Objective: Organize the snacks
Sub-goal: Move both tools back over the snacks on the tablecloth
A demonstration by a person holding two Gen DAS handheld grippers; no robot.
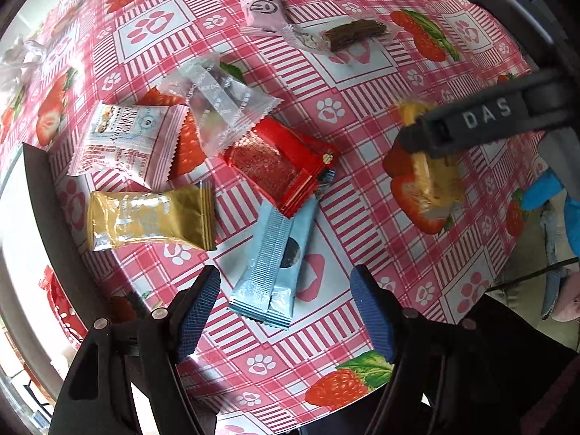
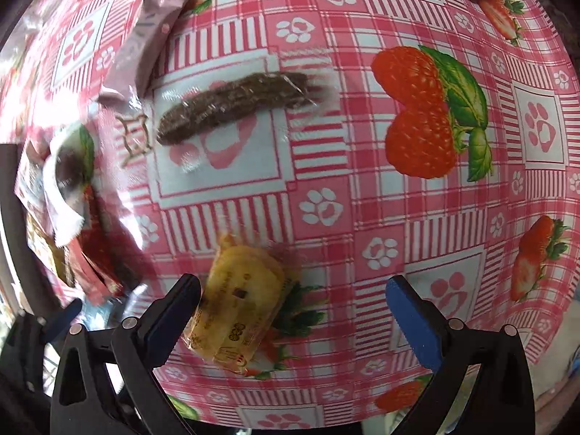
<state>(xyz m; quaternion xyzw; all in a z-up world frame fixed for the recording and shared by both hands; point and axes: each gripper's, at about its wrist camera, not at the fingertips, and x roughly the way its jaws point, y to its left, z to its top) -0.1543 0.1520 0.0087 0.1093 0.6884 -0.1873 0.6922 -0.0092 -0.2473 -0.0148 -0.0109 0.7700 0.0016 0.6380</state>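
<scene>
Left wrist view: left claw [image 1: 286, 311] spread above blue packet [image 1: 275, 264]; right claw [image 2: 293, 311] spread beside yellow snack [image 2: 239, 311]

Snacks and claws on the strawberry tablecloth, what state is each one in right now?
Left claw: open, over the blue packet, not gripping.
Right claw: open, yellow snack beside one finger.
Blue packet: sealed, flat, under the red packet's edge.
Red packet: sealed, lying flat.
Gold packet: sealed, lying apart.
Yellow snack: wrapped, on the tablecloth.
Brown bar: in clear wrapper, flat.
</scene>
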